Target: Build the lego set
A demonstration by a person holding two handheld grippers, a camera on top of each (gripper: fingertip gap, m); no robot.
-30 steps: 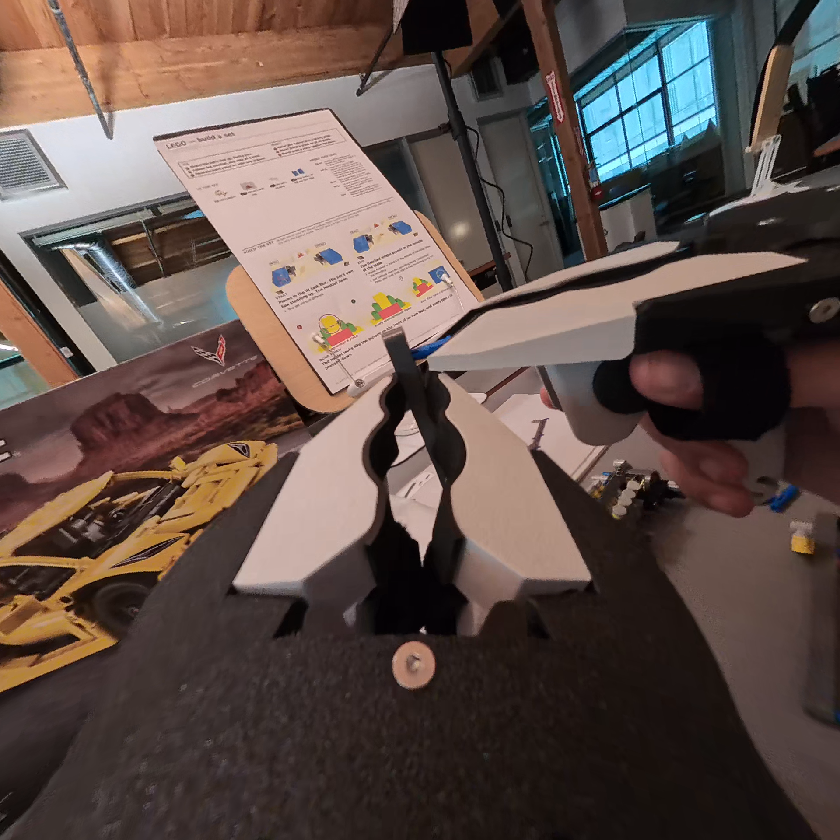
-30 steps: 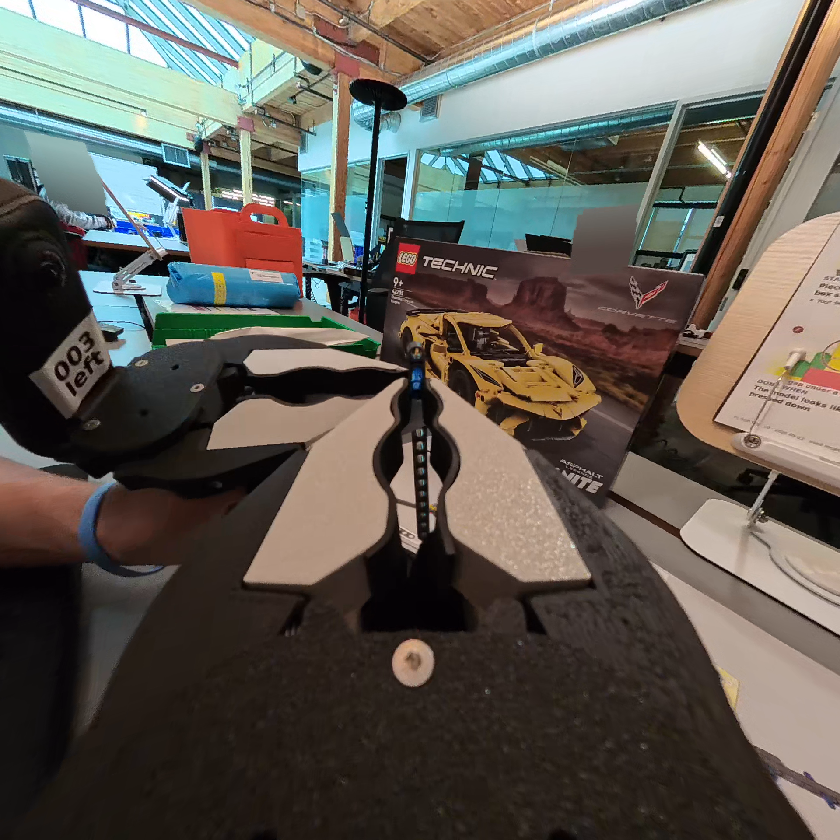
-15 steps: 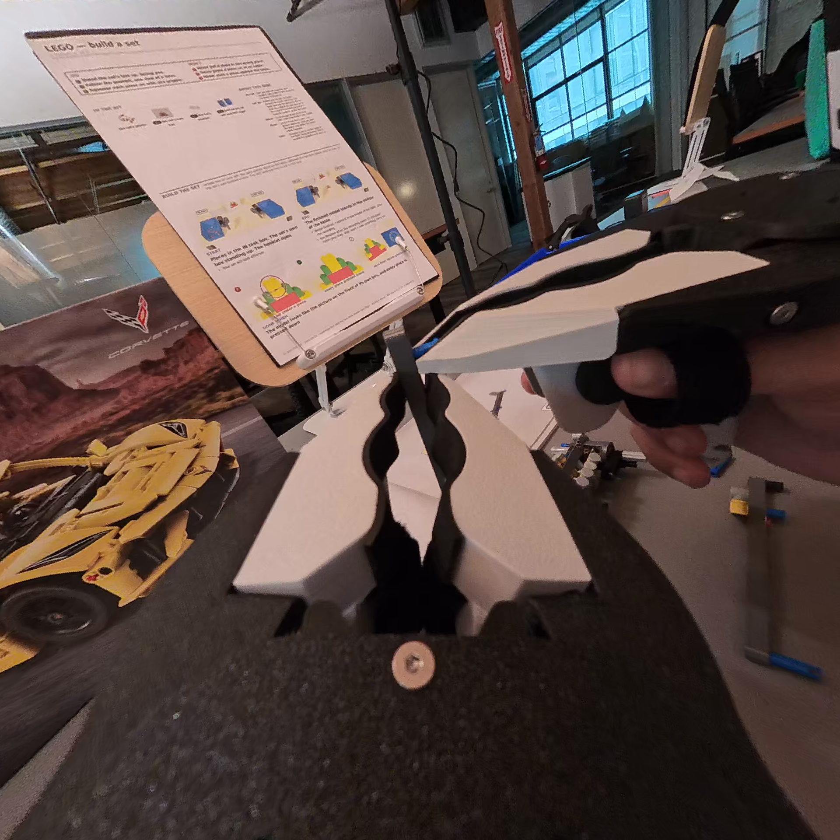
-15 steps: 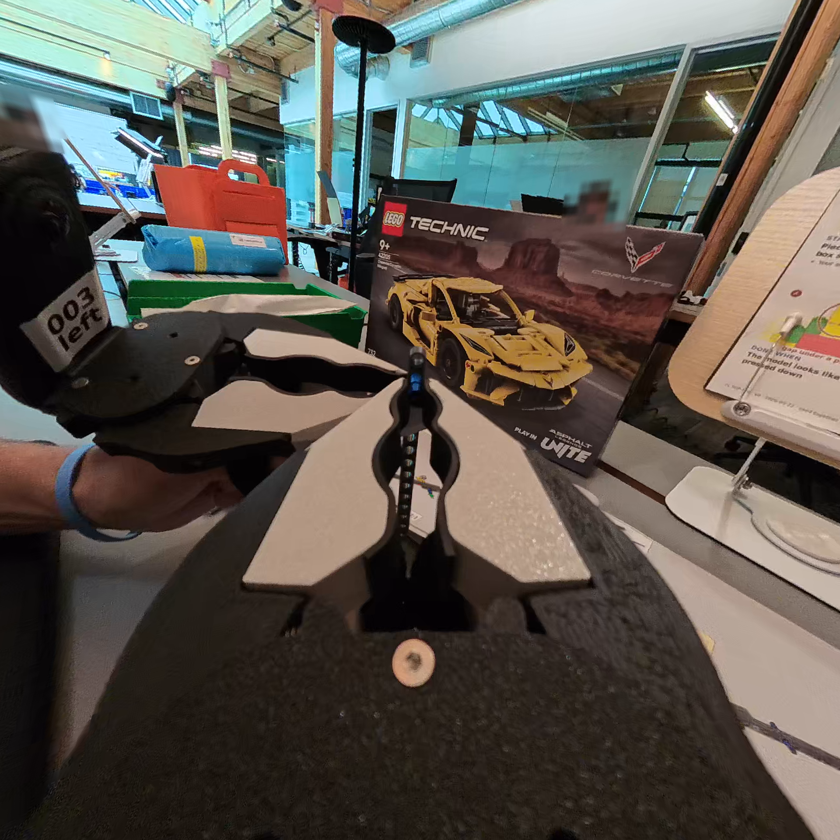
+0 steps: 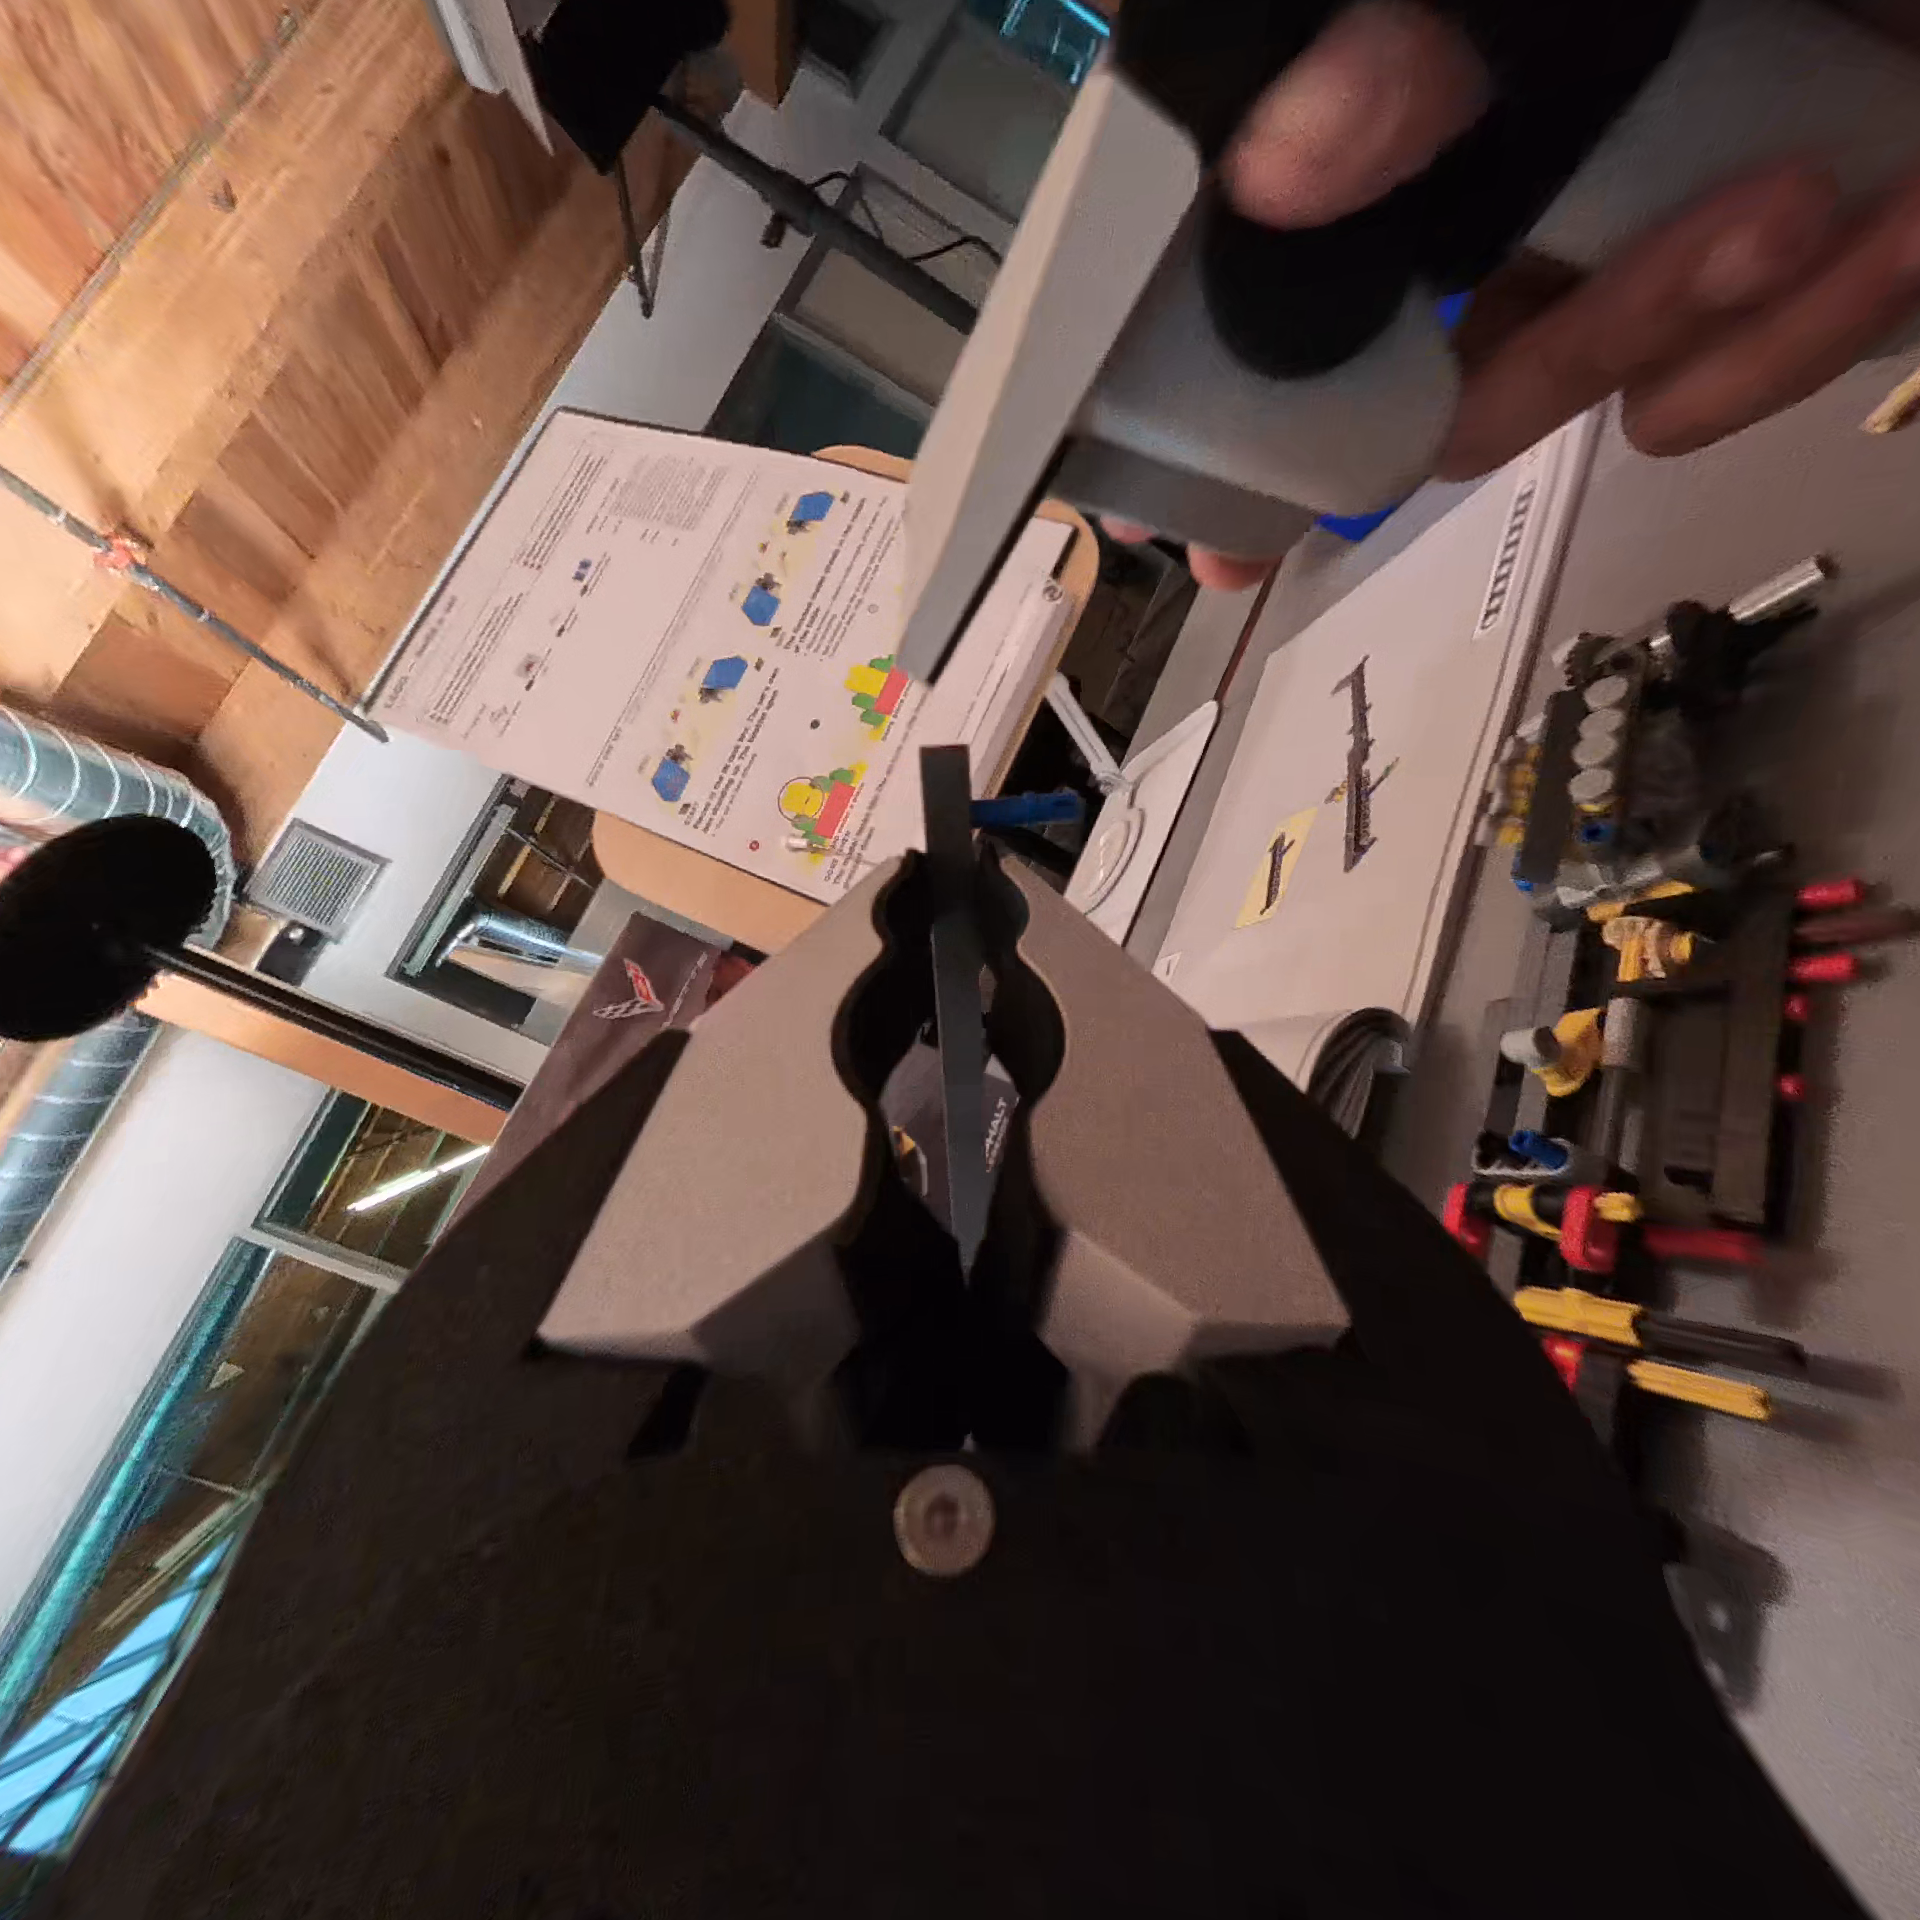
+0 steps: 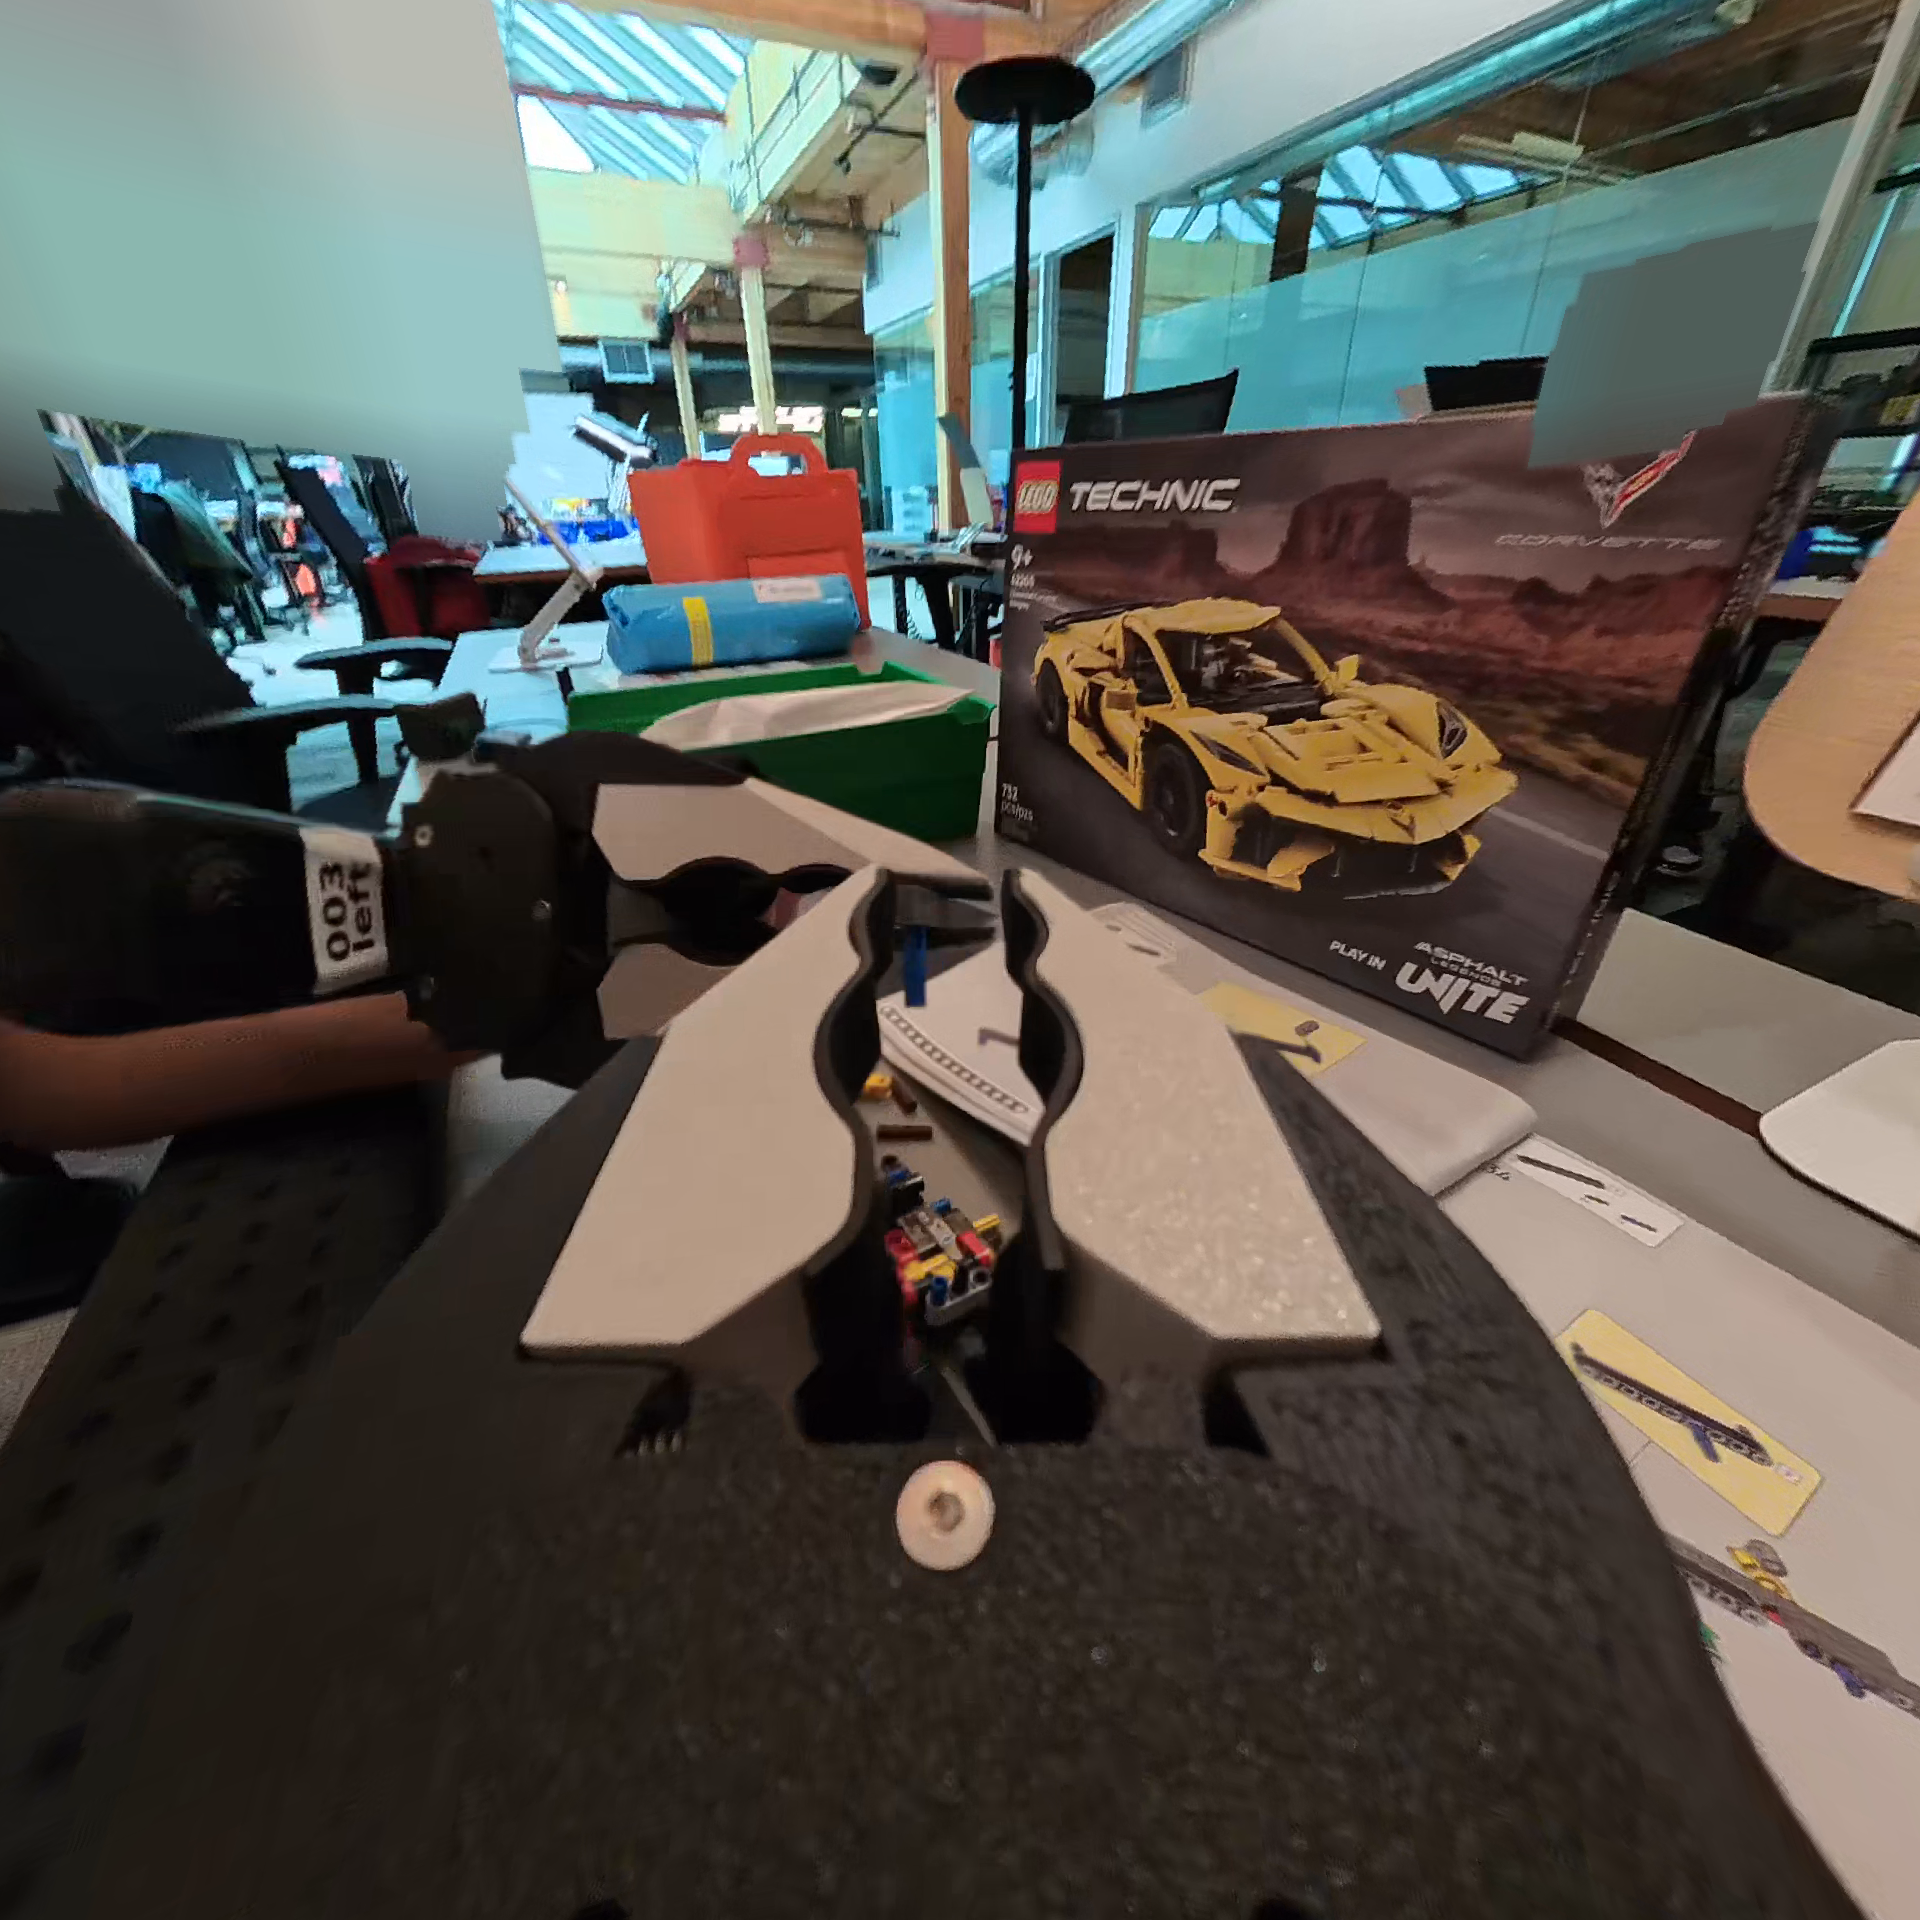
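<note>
My left gripper (image 5: 951, 873) is shut on a thin dark lego beam (image 5: 956, 1039) that sticks out past its fingertips. A blue pin (image 5: 1023, 805) juts sideways from the beam's tip. In the right wrist view the left gripper (image 6: 499, 904) reaches in from the left, and the beam's tip (image 6: 940, 899) with the blue pin (image 6: 914, 966) lies between my right gripper's tips. My right gripper (image 6: 948, 904) is open, its jaws apart and touching nothing. One of its fingers (image 5: 987, 416) shows blurred above the left gripper, held by a hand.
A partly built lego model (image 5: 1642, 935) with red, yellow and black parts lies on the grey table, also seen between the right fingers (image 6: 940, 1247). An open booklet (image 5: 1351, 831), an instruction sheet on a wooden stand (image 5: 707, 623), the set's box (image 6: 1351, 727) and a green bin (image 6: 831, 748) stand around. My two grippers' fingertips are within a few centimetres of each other.
My right gripper has opened and let go of the beam. My left gripper still holds the beam and has rolled onto its side. The right gripper now sits higher in the left wrist view.
</note>
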